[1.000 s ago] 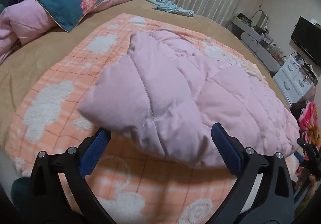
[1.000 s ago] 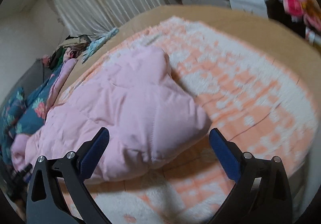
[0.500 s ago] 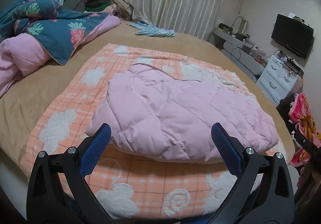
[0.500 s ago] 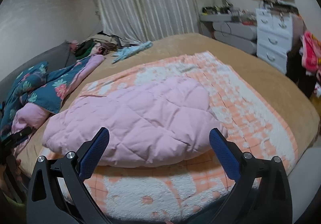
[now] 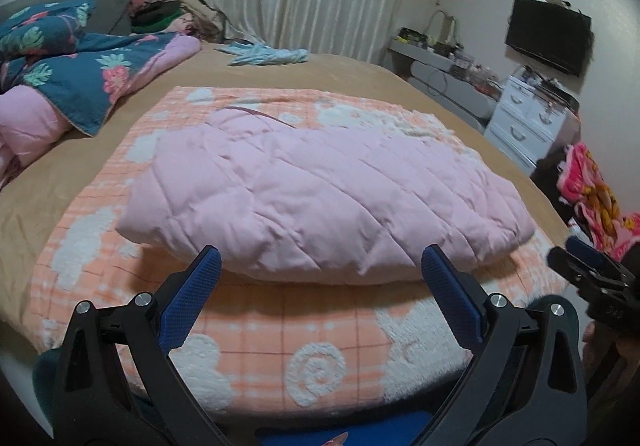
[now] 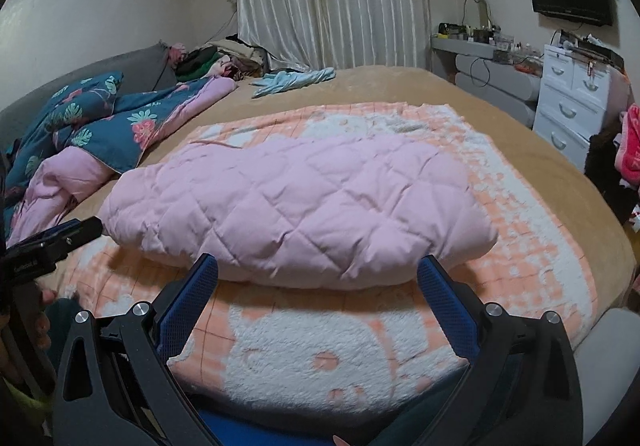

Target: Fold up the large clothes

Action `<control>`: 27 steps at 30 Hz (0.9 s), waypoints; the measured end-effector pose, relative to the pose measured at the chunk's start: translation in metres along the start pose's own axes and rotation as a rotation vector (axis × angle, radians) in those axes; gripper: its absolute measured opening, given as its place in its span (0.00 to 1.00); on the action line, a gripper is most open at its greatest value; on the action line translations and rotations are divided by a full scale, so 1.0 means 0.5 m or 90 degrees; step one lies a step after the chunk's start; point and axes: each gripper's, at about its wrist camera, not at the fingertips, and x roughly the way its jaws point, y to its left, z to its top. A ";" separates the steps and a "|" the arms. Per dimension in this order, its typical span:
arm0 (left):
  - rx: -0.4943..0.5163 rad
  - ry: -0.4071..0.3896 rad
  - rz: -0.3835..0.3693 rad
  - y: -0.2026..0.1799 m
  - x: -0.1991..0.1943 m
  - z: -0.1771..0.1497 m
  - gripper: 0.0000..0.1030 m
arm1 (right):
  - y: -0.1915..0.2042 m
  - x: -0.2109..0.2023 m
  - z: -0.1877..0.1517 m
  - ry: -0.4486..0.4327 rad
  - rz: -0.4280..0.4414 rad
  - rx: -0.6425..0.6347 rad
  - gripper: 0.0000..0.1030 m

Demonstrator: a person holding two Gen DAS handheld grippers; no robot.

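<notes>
A pink quilted garment (image 5: 320,198) lies folded into a thick bundle on an orange-and-white checked blanket (image 5: 304,346) on the bed; it also shows in the right wrist view (image 6: 304,206). My left gripper (image 5: 320,266) is open and empty, held back from the bundle's near edge. My right gripper (image 6: 318,270) is open and empty, also just short of the near edge. Each gripper shows at the edge of the other's view: the right one (image 5: 588,274), the left one (image 6: 52,242).
A blue floral duvet with pink lining (image 5: 80,78) is heaped at the left. A light blue garment (image 5: 268,54) lies at the far side of the tan bed (image 5: 40,190). White drawers (image 5: 528,122), a wall TV (image 5: 548,34) and pink clothes (image 5: 592,190) stand at the right.
Both grippers have pulled back and up from the pink bundle, which now lies flat and untouched on the blanket. Both views have levelled out and show more of the room.
</notes>
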 end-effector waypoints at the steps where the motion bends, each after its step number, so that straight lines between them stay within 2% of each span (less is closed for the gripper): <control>1: 0.004 0.004 -0.001 -0.005 0.004 -0.002 0.91 | 0.002 0.004 -0.003 0.003 0.006 0.002 0.96; 11: 0.015 0.010 -0.002 -0.017 0.010 -0.010 0.91 | 0.026 0.017 -0.006 0.015 0.028 -0.020 0.96; 27: 0.015 0.014 0.021 -0.009 0.012 -0.002 0.91 | 0.028 0.017 -0.003 0.017 0.029 -0.023 0.96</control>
